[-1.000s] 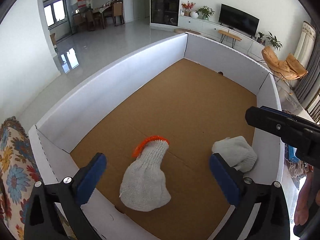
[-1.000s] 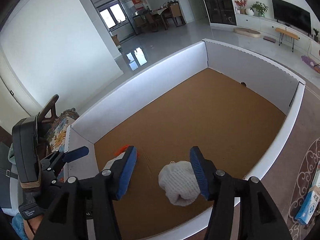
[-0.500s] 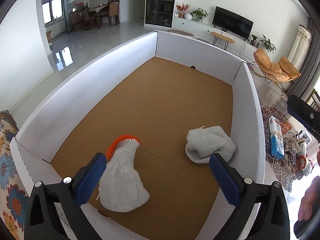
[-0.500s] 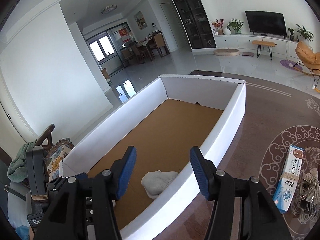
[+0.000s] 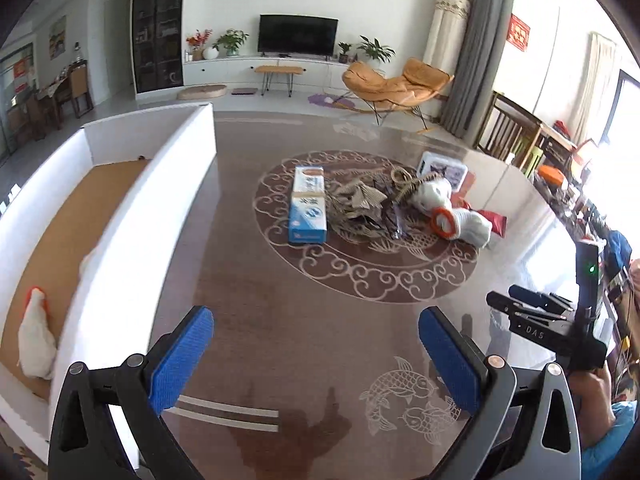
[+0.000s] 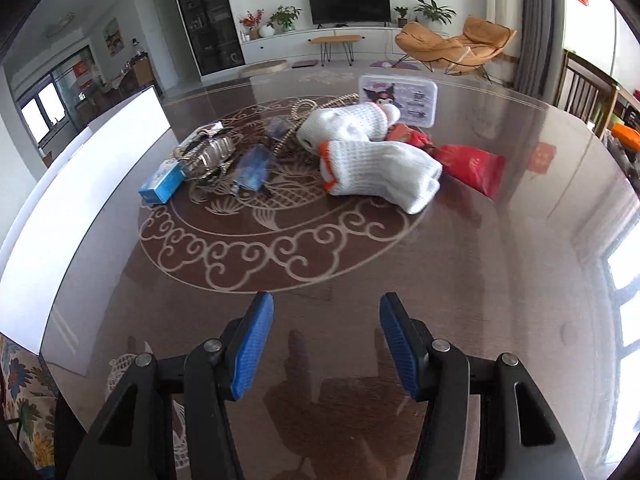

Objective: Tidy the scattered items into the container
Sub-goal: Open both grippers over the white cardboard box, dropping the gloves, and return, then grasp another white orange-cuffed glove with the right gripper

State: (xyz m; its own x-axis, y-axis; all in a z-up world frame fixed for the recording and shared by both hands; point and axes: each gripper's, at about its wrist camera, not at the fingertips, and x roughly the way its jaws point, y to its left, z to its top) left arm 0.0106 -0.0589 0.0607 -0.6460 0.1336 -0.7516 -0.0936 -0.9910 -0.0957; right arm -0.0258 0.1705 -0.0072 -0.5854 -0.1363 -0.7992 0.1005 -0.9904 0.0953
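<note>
Here, two white knitted gloves with orange cuffs [image 6: 376, 172] lying amid the clutter at the middle of the glossy brown patterned table [image 6: 500, 264], beside a red foil packet [image 6: 472, 168]. Well apart to the left, the white-walled cardboard container [image 5: 120, 216], another such glove [image 5: 36, 336] inside. Nearer, left gripper [image 5: 316, 364] and right gripper [image 6: 326, 348], both spread and empty.

Right gripper [image 6: 326, 344] with blue pads apart and empty above glossy brown table [image 6: 500, 248], white gloves [image 6: 376, 172] piled ahead, red packet [image 6: 472, 168] beside them, white container wall [image 6: 92, 184] at left.
</note>
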